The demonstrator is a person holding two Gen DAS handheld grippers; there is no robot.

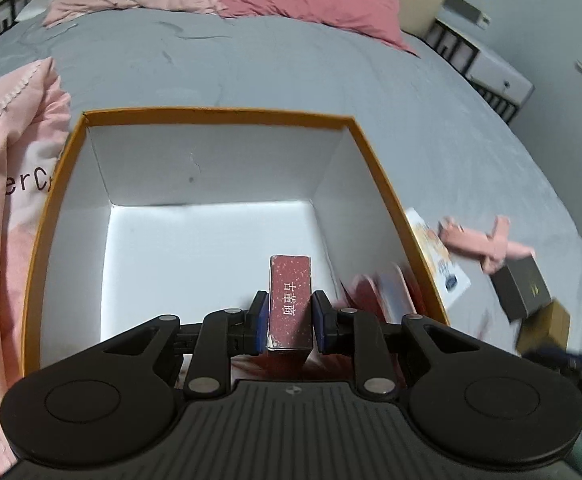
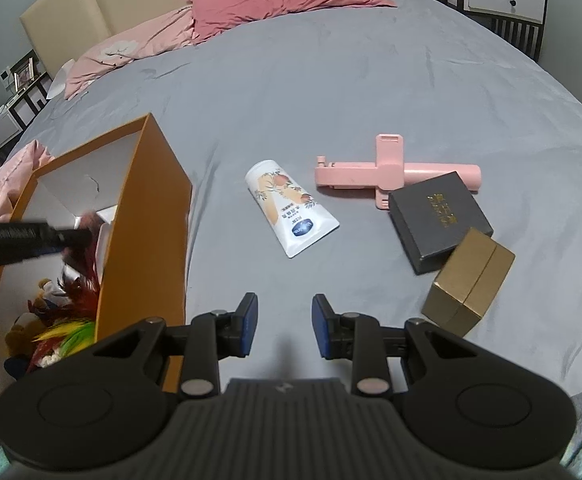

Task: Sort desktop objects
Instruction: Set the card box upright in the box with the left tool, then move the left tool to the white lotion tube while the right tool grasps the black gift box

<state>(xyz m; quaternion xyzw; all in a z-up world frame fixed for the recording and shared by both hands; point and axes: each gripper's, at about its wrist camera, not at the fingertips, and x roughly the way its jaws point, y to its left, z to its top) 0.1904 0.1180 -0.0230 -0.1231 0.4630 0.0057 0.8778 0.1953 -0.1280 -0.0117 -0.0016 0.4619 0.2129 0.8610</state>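
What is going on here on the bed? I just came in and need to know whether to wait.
A person with two handheld grippers is sorting items into an orange box. The left gripper holds a small red carton over the box's white interior. The right gripper hovers empty above the grey bedspread, near a lotion tube, pink holder, dark box and gold box.

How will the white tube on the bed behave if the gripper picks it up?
The white tube looks soft-walled, so it would probably dent under the pads. Its glossy skin may slip. Lying flat with a crimped, flattened end, it seems unlikely to roll.
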